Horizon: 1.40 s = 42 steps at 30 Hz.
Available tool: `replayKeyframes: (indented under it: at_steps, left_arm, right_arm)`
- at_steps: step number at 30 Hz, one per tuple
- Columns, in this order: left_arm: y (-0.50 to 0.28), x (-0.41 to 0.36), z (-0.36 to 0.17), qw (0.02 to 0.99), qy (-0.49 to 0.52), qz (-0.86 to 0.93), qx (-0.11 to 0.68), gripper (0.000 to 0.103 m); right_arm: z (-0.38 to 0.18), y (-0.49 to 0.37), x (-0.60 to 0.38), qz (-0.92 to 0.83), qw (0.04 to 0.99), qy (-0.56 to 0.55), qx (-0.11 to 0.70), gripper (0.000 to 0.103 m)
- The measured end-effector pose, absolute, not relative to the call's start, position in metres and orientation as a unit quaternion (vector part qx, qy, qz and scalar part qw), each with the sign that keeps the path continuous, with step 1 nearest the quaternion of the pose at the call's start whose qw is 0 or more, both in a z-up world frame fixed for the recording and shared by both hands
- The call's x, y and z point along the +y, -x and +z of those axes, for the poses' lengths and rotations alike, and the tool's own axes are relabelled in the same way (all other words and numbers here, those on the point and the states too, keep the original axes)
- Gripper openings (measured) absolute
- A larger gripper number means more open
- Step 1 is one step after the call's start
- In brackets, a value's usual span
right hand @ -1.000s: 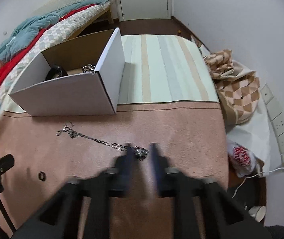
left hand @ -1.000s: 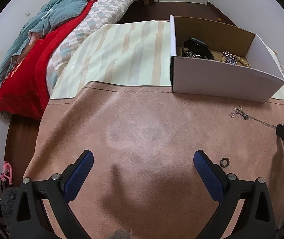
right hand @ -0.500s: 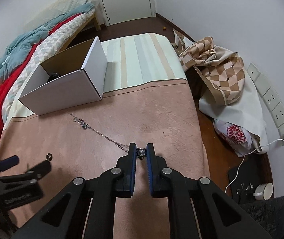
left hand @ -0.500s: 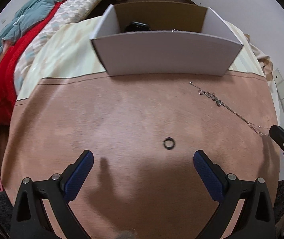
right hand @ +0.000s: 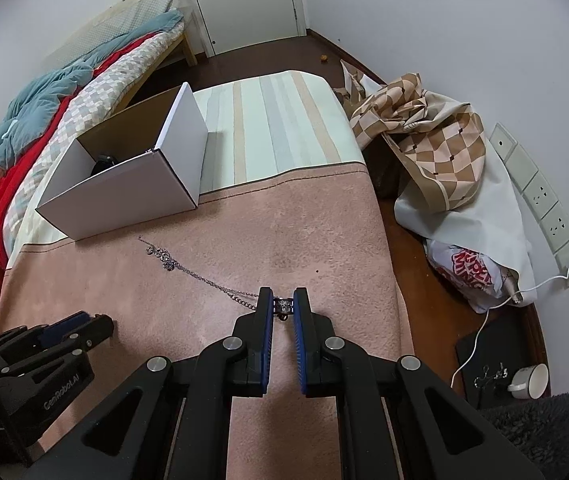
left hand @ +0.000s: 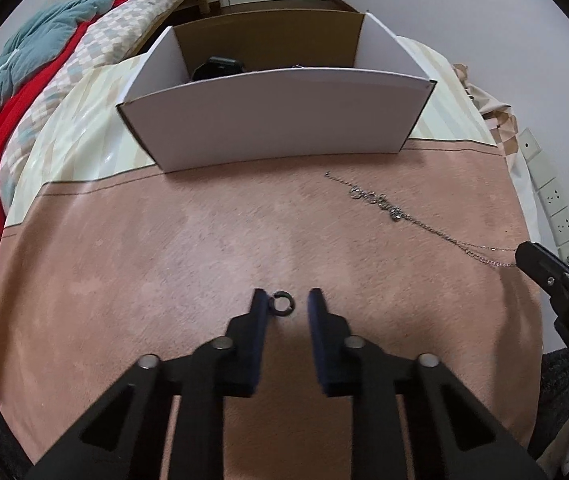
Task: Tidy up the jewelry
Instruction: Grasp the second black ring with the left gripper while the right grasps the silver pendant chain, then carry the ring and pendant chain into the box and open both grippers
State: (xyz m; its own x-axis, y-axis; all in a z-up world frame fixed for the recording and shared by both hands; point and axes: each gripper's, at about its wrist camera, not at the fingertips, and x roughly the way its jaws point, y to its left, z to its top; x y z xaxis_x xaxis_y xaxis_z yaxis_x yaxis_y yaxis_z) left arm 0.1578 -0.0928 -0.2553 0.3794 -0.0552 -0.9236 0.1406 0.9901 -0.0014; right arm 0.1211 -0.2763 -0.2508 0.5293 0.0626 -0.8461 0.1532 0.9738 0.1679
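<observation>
Two wrist-mounted fisheye cameras look steeply down along their own tongs at a pink-covered counter (left hand: 132,280), close above it. The left view faces the white box (left hand: 272,120) head-on at upper centre; the right view sees the same box (right hand: 124,188) at an angle, centre left. Both share the silver chain (left hand: 384,204) and the bed (right hand: 64,92) at upper left.

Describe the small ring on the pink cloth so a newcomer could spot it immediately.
Start at the white cardboard box on the bed, then come toward the camera across the pink cloth. The ring lies flat between the closing jaws of the left gripper. It is a tiny dark loop, unlike the long silver chain nearby.
</observation>
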Motion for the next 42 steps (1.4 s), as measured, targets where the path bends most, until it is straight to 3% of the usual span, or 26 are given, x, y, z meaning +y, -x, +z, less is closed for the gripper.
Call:
replayKeyframes:
  at_steps: [12,32,36,42]
  left_arm:
    - [-0.158,-0.087,-0.231,0.839,-0.021,-0.085,0.537,0.010]
    - [-0.232,-0.030,-0.104,0.873,0.052,-0.104,0.473,0.010]
    - [-0.255,-0.020,-0.112,0.862,0.067,-0.102,0.493,0.010]
    - [-0.281,-0.012,-0.147,0.830,0.086,-0.102,0.542,0.010]
  right_arm:
    - [-0.214,-0.126,-0.271,0.001,0.880,-0.120,0.459,0.010]
    - [-0.044,-0.202,-0.230,0.106,0.928,-0.088,0.347,0.010]
    - [-0.055,-0.237,-0.218,0.113,0.918,-0.079,0.371,0.010]
    - [-0.122,-0.284,-0.206,0.123,0.880,-0.070,0.453,0.010]
